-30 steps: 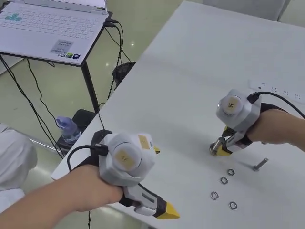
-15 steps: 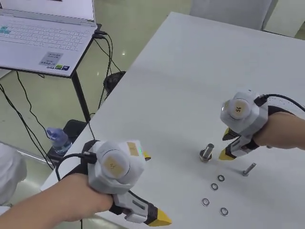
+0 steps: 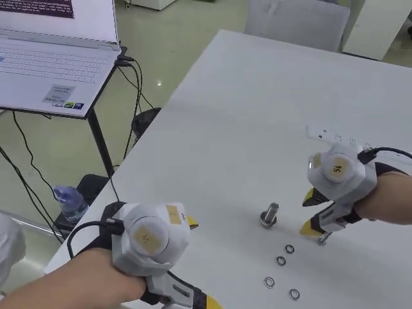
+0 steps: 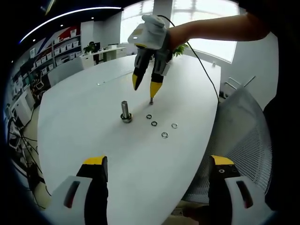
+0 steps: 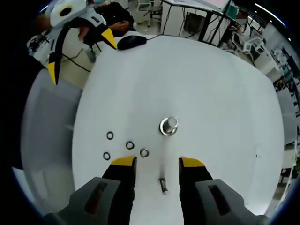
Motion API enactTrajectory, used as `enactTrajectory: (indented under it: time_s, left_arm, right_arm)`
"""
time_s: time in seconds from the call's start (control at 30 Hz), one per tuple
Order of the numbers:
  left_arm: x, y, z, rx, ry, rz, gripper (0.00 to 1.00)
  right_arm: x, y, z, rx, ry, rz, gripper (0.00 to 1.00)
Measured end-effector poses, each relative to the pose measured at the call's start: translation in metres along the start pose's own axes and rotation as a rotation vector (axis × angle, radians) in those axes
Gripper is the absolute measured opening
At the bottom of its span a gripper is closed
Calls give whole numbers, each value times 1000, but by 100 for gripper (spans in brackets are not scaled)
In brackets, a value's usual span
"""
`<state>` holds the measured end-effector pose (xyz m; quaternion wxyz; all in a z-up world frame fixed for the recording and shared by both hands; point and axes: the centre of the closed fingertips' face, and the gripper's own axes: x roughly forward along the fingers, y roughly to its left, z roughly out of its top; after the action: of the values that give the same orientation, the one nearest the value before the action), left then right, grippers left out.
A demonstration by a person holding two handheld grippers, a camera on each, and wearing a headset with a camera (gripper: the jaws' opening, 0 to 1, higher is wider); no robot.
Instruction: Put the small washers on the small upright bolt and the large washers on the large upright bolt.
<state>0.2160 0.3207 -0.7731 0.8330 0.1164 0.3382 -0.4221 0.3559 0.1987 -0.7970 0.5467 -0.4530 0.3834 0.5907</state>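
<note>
Our right tool (image 5: 158,162) holds its jaws apart over the small bolt (image 5: 162,185) lying flat on the tabletop (image 5: 211,93); we see its long axis run forward between them.

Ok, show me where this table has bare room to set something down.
The widest bare patch is the table's far half, beyond the upright bolt and bordered by the power strip. The stretch between the left gripper and that bolt is also bare. It is crowded by the right gripper: four washers and a lying small bolt.
</note>
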Motion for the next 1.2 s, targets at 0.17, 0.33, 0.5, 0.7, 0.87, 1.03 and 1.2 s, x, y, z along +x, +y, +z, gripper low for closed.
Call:
enactTrajectory:
  time_s: [0.17,0.33,0.5,0.7,0.87,1.03,1.2]
  left_arm:
    - [2,0,0,0,1,-4,89]
    - [3,1,-1,5,1,-7,89]
    - [4,0,-2,12,6,-15,89]
    - [3,-1,-2,16,6,-18,89]
    - [4,-3,-2,14,6,-21,89]
    - [6,-5,-1,15,6,-28,88]
    - [6,-4,-3,21,14,-28,88]
  right_arm:
    - [6,10,-2,-10,-6,11,37]
    - [16,18,-4,-9,-13,22,36]
    - [30,22,-8,-8,2,34,35]
    - [45,22,-10,-17,2,37,34]
    - [59,20,-18,-49,33,25,32]
    - [68,20,-18,-27,29,38,30]
    - [75,20,-21,-23,38,38,28]
